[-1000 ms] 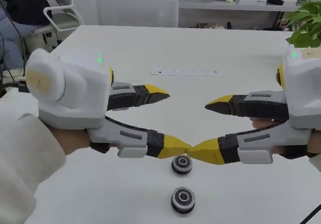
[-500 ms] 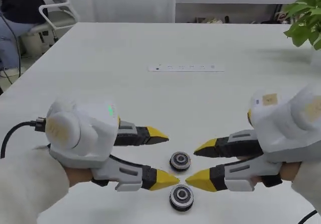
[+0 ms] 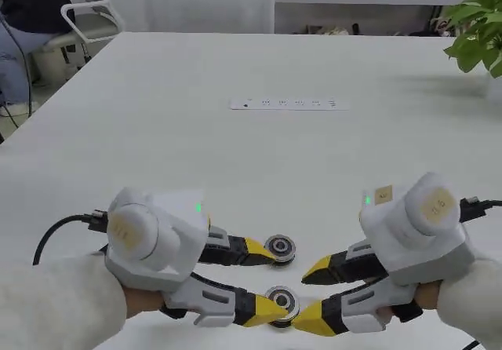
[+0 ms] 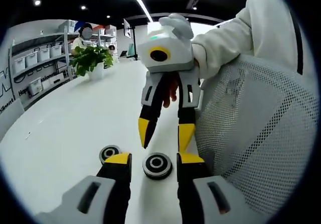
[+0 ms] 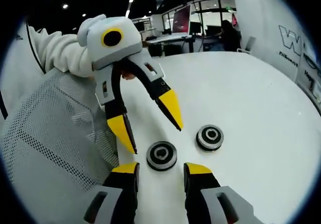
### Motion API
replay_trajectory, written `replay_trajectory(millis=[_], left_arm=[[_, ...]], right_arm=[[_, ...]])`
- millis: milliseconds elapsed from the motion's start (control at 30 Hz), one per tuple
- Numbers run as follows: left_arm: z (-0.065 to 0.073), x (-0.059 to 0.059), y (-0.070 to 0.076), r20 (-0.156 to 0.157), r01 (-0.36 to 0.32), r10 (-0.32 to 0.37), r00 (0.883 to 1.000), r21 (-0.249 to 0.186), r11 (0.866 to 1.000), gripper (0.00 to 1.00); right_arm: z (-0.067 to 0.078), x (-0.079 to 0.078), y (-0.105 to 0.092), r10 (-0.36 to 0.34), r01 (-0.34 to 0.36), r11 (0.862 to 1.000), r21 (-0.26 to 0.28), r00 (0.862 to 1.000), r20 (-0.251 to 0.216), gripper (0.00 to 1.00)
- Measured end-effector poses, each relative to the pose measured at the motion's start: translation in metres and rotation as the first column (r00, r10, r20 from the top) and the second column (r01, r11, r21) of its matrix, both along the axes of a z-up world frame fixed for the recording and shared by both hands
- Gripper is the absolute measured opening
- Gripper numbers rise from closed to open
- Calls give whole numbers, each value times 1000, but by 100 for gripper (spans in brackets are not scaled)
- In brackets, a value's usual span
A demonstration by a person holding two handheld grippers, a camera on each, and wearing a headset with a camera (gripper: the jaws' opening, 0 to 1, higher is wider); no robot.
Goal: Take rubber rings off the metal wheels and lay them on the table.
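White table [image 3: 235,154], metal wheels [image 3: 282,299] flat (axles up), left gripper [image 3: 281,279] and right gripper [image 3: 302,297] gaping.

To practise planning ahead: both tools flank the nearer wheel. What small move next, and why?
Probably close the left tool on the nearer wheel to steady it: it lies between that tool's open tips, the right tool also open, ring still on.

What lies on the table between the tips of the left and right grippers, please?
The nearer metal wheel lies there, between the left gripper and the right gripper, as the head view and both gripper views show.
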State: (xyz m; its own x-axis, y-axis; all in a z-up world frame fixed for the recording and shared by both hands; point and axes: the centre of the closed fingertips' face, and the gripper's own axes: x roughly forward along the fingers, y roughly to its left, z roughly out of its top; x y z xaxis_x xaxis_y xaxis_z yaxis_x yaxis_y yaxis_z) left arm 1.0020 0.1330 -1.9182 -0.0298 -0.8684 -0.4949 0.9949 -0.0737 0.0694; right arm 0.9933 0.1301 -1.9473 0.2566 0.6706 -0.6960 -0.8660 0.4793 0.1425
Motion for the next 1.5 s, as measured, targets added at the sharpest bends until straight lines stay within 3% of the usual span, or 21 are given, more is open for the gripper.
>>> replay_trajectory(millis=[100, 267, 400, 500, 633, 933, 1067, 1100, 1300, 1400, 1500], left_arm=[[-5, -1, 0, -20, 4, -3, 1000, 15, 1000, 29], [-12, -1, 2, -16, 1, 0, 1000, 34, 999, 25], [-12, 0, 0, -37, -18, 18, 999, 17, 1000, 20], [-14, 2, -1, -21, -25, 25, 999, 21, 999, 17], [-19, 1, -1, -24, -21, 22, 999, 33, 999, 13], [-23, -1, -4, -58, -20, 21, 998, 19, 1000, 11], [-22, 1, -4, -51, -27, 28, 998, 10, 1000, 8], [-21, 0, -4, -32, -12, 12, 999, 5, 1000, 8], [-20, 0, -4, -31, -11, 11, 999, 0, 1000, 8], [-20, 0, -4, -31, -13, 13, 999, -1, 1000, 8], [-20, 0, -4, -30, -15, 15, 999, -2, 1000, 8]], right_arm=[[-3, 0, 2, 1, 0, 1000, -9, 1000, 8, 33], [-7, 0, 3, 16, -15, 999, -35, 1000, 18, 31], [-9, -1, 2, 21, -20, 999, -44, 1000, 19, 27], [-10, 0, 2, 19, -18, 999, -49, 1000, 25, 25], [-9, 1, 2, 13, -12, 999, -44, 1000, 25, 23], [-10, 3, 1, 4, -3, 999, -42, 1000, 21, 21], [-11, 2, 1, 12, -11, 999, -49, 1000, 21, 19], [-11, 2, 1, 16, -15, 999, -50, 1000, 25, 19], [-11, 2, 1, 33, -31, 997, -64, 999, 39, 18], [-14, 1, -3, 53, -49, 994, -100, 998, 46, 11], [-14, 2, -3, 46, -41, 995, -94, 998, 45, 8]])
